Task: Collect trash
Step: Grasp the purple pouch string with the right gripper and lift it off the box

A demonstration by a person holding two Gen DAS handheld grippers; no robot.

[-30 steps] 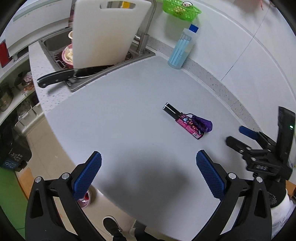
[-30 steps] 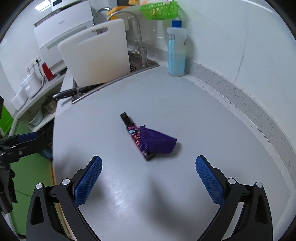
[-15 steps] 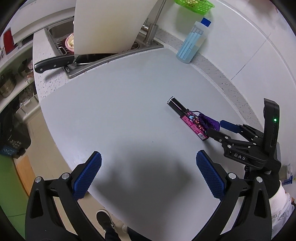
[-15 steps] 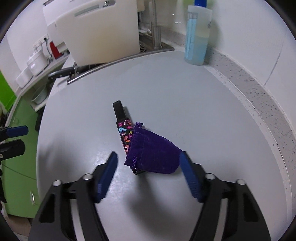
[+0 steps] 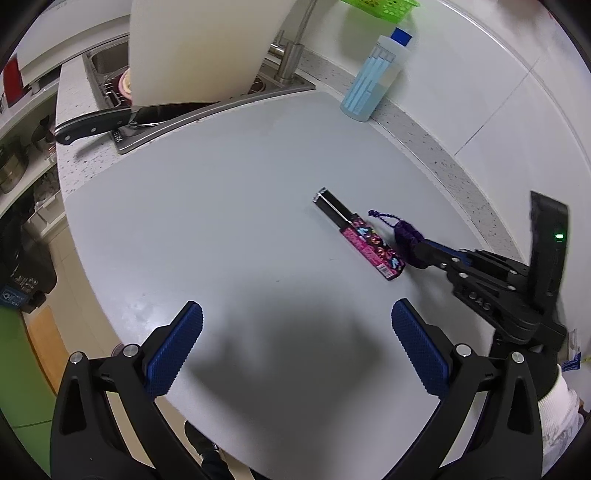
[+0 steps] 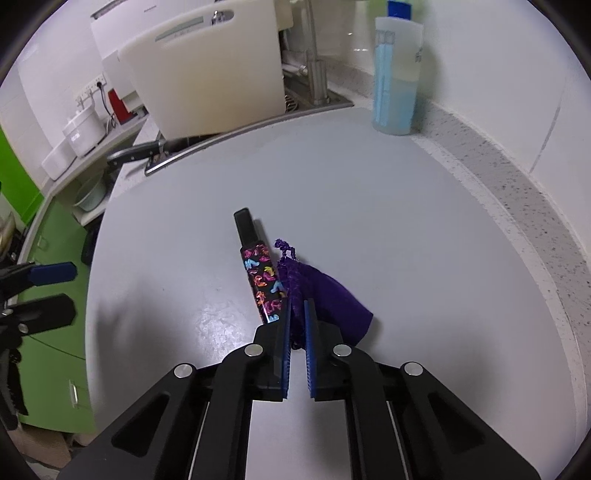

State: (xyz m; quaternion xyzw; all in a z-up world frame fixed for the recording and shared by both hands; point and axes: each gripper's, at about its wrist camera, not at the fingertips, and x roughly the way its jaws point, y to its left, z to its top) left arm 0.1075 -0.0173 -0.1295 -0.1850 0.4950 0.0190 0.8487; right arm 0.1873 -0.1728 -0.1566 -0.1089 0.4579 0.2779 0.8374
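A grey counter [image 6: 388,206] is filling both views, with a speckled ledge running along its right edge under the white wall. At the far side a white board [image 6: 207,74] is leaning upright in the sink [image 5: 110,70], hiding most of the basin; a pink bowl [image 5: 125,82] is showing in a wire rack behind it, contents too hidden to tell. A black-handled knife [image 5: 92,123] is lying across the sink's near corner. A clear bottle [image 6: 395,74], part full of pale blue liquid and capped in blue, is standing at the far right by the ledge. A green basket [image 5: 380,4] is hanging above it, its load unclear.

The trash is sitting mid-counter, toward the near right. The purple pouch [image 6: 332,299] is soft cloth, crumpled, with a frilled drawstring [image 6: 284,249] trailing from its far end. Just to its left, touching it, a slim black box [image 6: 258,269] is lying flat, its near half printed with bright multicoloured shapes.

The right gripper [image 6: 296,325] is pinching the near left fold of the pouch, jaws nearly together with cloth bunched between the blue pads. The left gripper [image 5: 295,347] is hovering over the near counter edge, jaws spread wide and grasping nothing.
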